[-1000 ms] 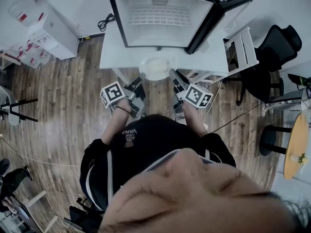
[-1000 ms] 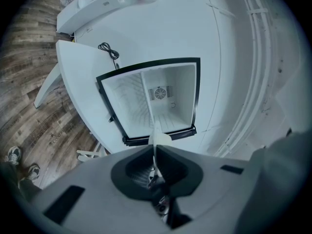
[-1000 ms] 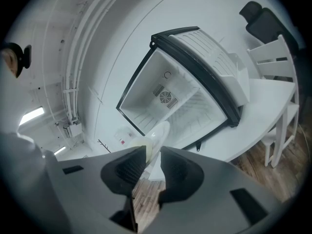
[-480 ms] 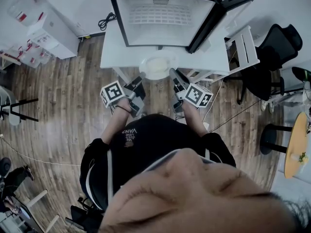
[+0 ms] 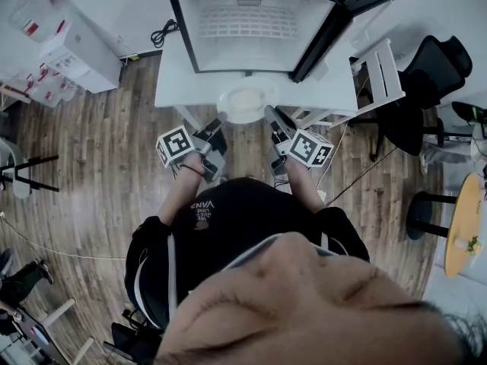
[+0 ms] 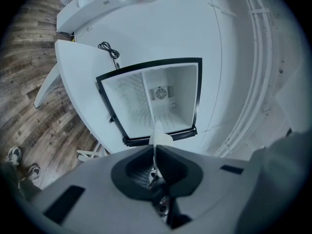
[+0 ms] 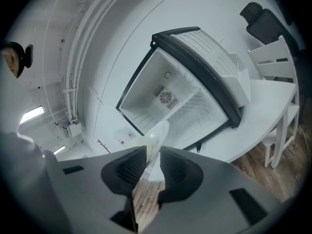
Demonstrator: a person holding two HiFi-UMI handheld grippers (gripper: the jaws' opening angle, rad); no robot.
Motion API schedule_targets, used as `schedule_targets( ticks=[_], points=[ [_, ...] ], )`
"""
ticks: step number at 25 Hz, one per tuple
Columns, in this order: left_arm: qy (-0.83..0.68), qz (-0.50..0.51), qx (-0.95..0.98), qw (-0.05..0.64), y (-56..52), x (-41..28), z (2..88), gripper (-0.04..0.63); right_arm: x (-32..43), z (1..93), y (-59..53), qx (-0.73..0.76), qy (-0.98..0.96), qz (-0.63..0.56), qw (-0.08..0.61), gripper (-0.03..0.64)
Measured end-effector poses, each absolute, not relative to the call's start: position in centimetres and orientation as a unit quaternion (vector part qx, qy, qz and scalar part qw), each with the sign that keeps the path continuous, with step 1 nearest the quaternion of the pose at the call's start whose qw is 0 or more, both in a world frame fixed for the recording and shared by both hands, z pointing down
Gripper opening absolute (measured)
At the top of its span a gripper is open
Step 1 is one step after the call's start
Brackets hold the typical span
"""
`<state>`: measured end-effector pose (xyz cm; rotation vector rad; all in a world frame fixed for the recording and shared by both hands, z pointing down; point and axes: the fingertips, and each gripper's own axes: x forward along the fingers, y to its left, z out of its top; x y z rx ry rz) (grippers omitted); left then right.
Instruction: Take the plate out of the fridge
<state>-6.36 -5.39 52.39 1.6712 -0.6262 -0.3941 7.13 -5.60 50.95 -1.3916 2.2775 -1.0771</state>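
Note:
A pale round plate (image 5: 245,105) hangs at the front edge of the white table (image 5: 179,82), just outside the open, empty fridge (image 5: 259,6). My left gripper (image 5: 219,124) is shut on the plate's left rim, which shows edge-on (image 6: 158,138) between its jaws (image 6: 154,150). My right gripper (image 5: 270,114) has the right rim (image 7: 157,133) between its jaws (image 7: 153,152). Those jaws are closing and touch the rim. The fridge (image 6: 170,89) faces both gripper views, its shelf bare (image 7: 170,101).
The fridge door (image 5: 342,29) stands open to the right. A white chair (image 5: 380,74) and a black office chair (image 5: 434,74) sit right of the table. White boxes (image 5: 76,52) lie left, a cable (image 5: 163,35) on the table's back corner. Wooden floor lies below.

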Motion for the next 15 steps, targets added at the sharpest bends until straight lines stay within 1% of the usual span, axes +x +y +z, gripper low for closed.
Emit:
schedule_targets(
  ticks=[15],
  points=[
    [-0.277, -0.17, 0.721, 0.611, -5.3, -6.28, 52.47, 0.028, 7.59, 51.47, -5.57, -0.482, 0.785, -0.369, 0.12, 0.092]
  ],
)
